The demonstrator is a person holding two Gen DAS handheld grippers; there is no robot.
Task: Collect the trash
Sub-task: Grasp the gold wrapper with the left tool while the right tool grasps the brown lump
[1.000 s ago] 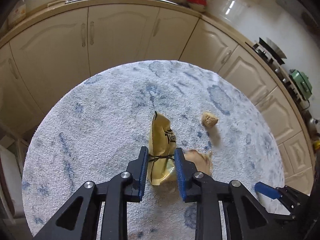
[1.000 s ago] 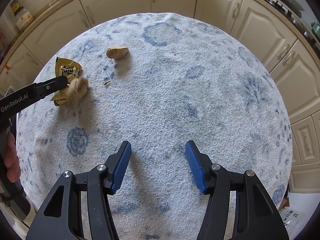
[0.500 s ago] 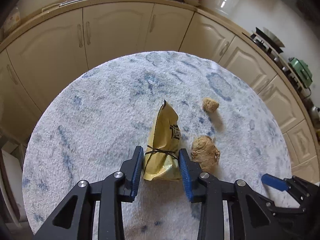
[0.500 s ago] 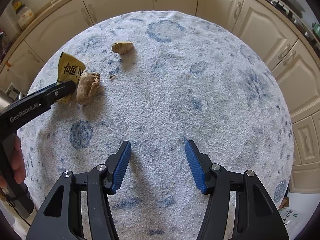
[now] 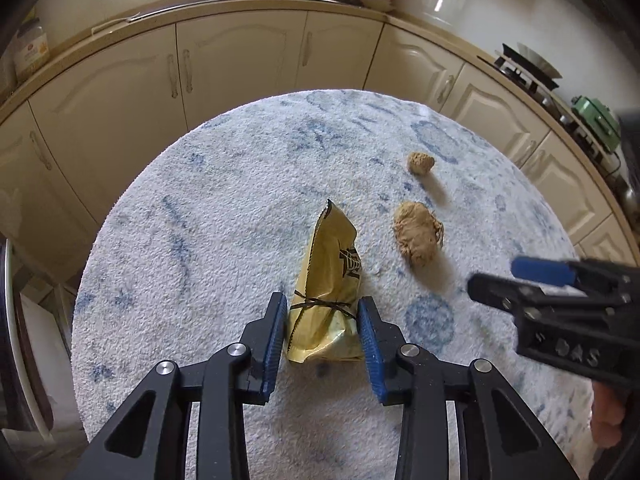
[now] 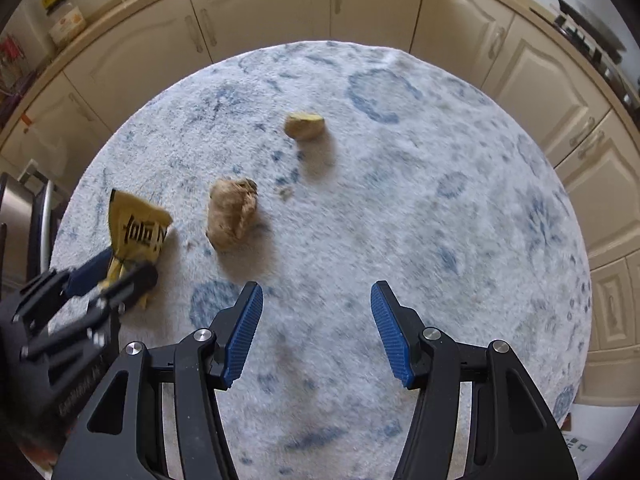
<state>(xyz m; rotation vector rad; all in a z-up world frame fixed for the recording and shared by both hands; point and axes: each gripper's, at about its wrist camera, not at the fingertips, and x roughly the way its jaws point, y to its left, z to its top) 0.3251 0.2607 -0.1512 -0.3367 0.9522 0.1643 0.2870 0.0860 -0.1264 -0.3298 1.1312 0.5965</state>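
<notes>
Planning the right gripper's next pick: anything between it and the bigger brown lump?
Nothing visible. Only bare tablecloth lies between the right gripper and the bigger brown lump. The yellow wrapper is off to one side, the smaller lump beyond.

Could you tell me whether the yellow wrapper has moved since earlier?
Yes: in the right wrist view, the yellow wrapper has shifted left and nearer, against the rug's blue ring.

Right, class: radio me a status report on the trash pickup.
Left gripper jaws just opened wider, pads touching the yellow wrapper between them. Right gripper open, empty. Large lump, small lump loose on cloth; nothing blocking.
</notes>
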